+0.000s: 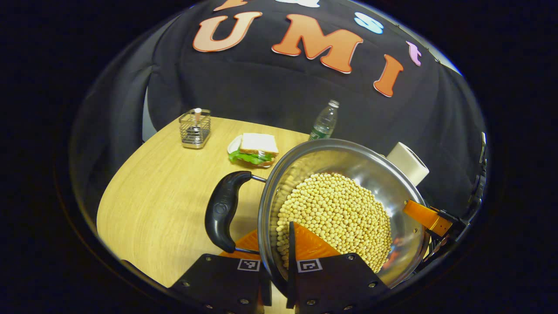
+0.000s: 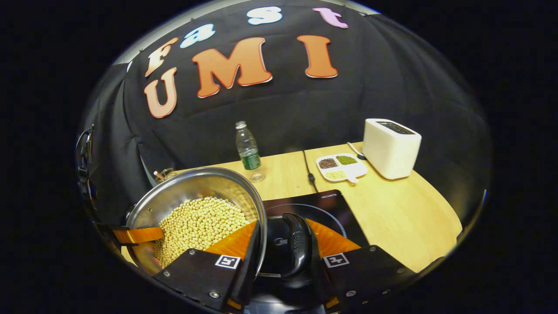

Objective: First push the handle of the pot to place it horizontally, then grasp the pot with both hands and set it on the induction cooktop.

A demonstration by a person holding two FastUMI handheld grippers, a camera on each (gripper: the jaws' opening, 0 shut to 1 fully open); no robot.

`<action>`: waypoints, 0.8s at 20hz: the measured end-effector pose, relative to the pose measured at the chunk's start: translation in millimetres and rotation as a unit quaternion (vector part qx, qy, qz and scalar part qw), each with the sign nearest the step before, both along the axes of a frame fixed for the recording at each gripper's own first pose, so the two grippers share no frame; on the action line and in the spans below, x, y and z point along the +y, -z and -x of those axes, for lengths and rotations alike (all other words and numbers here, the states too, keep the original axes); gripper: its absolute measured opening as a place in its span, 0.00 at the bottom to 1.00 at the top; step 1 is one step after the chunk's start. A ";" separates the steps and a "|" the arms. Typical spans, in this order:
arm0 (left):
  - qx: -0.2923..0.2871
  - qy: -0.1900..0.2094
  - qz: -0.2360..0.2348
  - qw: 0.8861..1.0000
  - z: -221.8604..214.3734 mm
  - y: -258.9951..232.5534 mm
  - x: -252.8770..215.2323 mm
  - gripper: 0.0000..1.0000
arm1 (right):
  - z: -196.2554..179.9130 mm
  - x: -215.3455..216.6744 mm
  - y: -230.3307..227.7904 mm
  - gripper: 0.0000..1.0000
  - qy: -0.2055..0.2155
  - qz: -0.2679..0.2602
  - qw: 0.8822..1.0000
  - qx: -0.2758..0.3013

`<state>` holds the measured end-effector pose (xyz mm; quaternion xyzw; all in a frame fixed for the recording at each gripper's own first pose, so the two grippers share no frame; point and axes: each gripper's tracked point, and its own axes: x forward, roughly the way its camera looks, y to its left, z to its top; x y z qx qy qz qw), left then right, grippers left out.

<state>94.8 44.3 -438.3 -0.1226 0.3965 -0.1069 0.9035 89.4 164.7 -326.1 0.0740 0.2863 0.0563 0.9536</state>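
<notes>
Now both tongs clamp the pot (image 1: 340, 205): left tongs (image 1: 273, 250) and right tongs (image 2: 285, 253) each pinch its rim by a handle. Carrying seems underway; next, lower it level onto the induction cooktop (image 2: 335, 205) just ahead of the right tongs.

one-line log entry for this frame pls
phase: two-handed carry | left gripper: shut on pot rim | right gripper: shut on rim and handle | pot: beans inside, at cooktop
</notes>
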 end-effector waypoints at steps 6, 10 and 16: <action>0.026 0.030 -0.008 0.999 2.8 -3.3 5.1 0.16 | -5.8 -58.1 25.1 0.54 0.026 0.005 0.999 0.024; 0.035 0.033 -0.013 0.999 3.1 -6.8 4.4 0.16 | -11.6 -73.9 37.5 0.55 0.029 0.003 0.999 0.036; 0.039 0.043 -0.019 0.998 3.2 -4.3 4.2 0.16 | -17.3 -88.0 44.3 0.55 0.036 -0.001 0.999 0.037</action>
